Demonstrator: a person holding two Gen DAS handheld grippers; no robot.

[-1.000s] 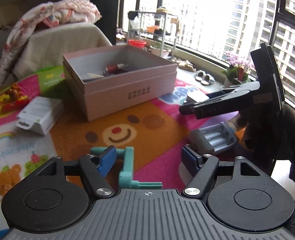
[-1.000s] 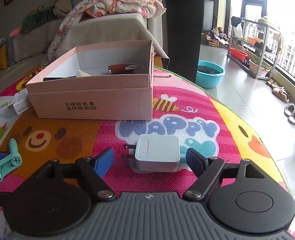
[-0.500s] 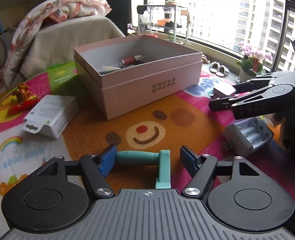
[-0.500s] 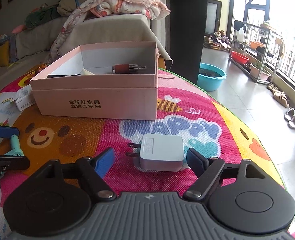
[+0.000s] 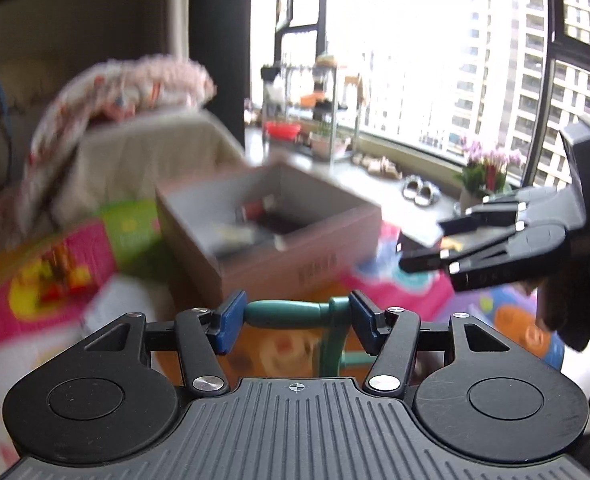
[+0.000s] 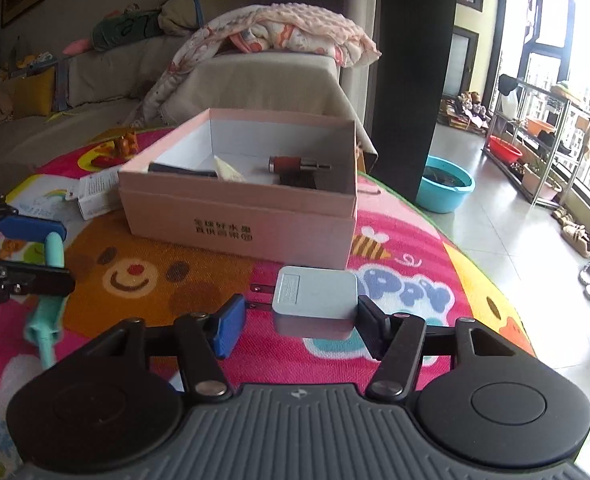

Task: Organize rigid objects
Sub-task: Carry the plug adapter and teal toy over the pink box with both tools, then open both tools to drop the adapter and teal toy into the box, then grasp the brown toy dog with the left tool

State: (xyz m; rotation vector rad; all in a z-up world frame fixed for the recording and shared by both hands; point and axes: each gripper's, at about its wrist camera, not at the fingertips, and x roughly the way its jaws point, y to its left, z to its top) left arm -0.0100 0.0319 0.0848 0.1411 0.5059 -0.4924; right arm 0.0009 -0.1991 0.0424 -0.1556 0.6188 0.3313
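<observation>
My left gripper (image 5: 295,316) is shut on a teal plastic clamp (image 5: 291,314), held lengthwise between the blue pads and lifted off the mat. It also shows at the left of the right wrist view (image 6: 51,268). My right gripper (image 6: 299,316) is shut on a grey plug adapter (image 6: 315,300), its prongs pointing left toward the blue pad, raised above the mat. The open pink box (image 6: 247,220) lies ahead of both grippers and holds a red-brown cylinder (image 6: 291,164), a black tool and a cream piece. The box shows blurred in the left wrist view (image 5: 279,236).
A colourful play mat (image 6: 415,256) covers the floor. A small white carton (image 6: 95,194) lies left of the box. A covered sofa (image 6: 255,84) with blankets stands behind. A blue basin (image 6: 447,188) and a shelf rack (image 6: 535,140) are on bare floor at right.
My left gripper closed on the teal clamp and lifted it, swinging toward the box. My right gripper closed on the plug adapter and raised it off the mat.
</observation>
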